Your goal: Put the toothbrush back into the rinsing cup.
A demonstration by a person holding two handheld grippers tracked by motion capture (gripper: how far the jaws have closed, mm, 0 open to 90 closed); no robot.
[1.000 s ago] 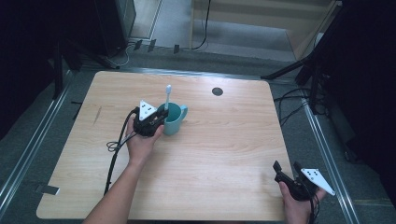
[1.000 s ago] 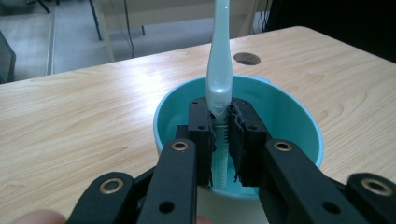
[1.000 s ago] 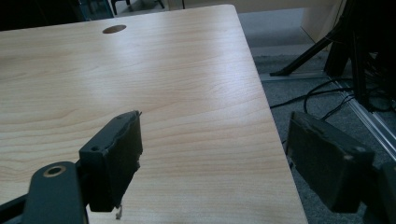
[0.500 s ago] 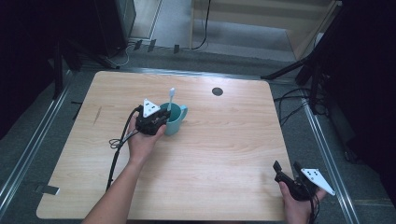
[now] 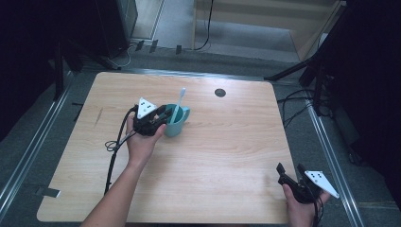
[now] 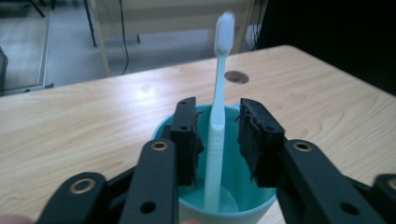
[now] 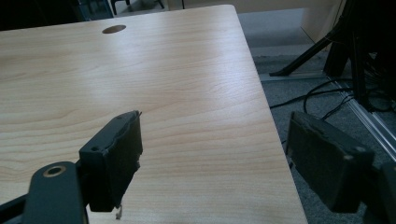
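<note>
1. The wooden tabletop (image 5: 227, 142) carries a teal cup left of its middle and has a round cable hole (image 5: 220, 92) near its far edge.
2. The teal cup (image 5: 176, 124) stands upright, handle pointing right.
3. The left hand-held gripper (image 6: 217, 133) sits at the cup's rim, jaws narrowly parted around the toothbrush handle, not quite touching it.
4. The right hand-held gripper (image 5: 289, 176) hangs at the near right corner, jaws wide and empty.
5. The pale toothbrush (image 6: 218, 98) stands in the cup, bristles up.
</note>
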